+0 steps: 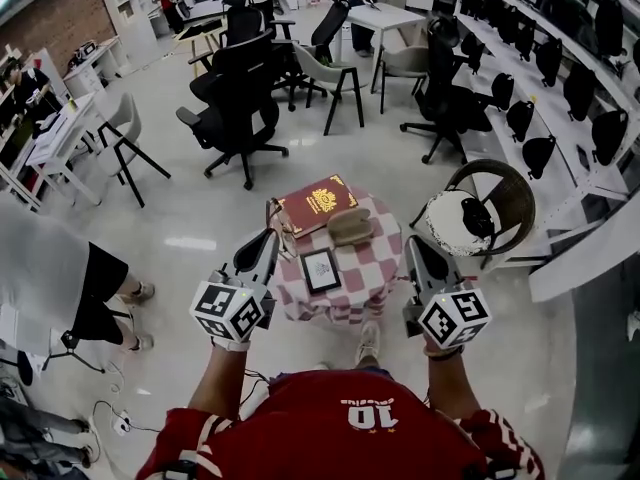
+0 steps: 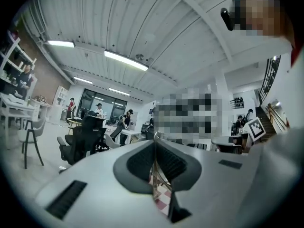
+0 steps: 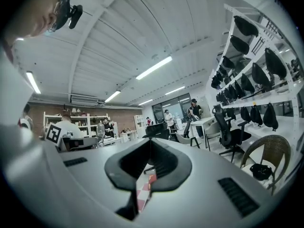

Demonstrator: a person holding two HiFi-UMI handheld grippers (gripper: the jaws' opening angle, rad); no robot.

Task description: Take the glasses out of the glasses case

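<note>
A small round table (image 1: pixel 378 268) with a pink and white checked cloth stands below me. The brown glasses case (image 1: pixel 350 226) lies on it beside a red book; I cannot tell if its lid is open. My left gripper (image 1: pixel 272 236) hangs over the table's left edge, shut on the thin wire-rimmed glasses (image 1: pixel 284 226), clear of the case. In the left gripper view the thin metal frame (image 2: pixel 155 175) runs between the closed jaws of the left gripper (image 2: pixel 154 144). My right gripper (image 1: pixel 413 244) hovers at the table's right edge, shut and empty; in the right gripper view (image 3: pixel 150 144) its tips meet.
A red book (image 1: pixel 317 204) and a small black-framed picture (image 1: pixel 321 269) also lie on the table. A wicker chair with a white cushion (image 1: pixel 480 213) stands close on the right. Office chairs (image 1: pixel 240 98) stand behind, and a person (image 1: pixel 100 288) stands at left.
</note>
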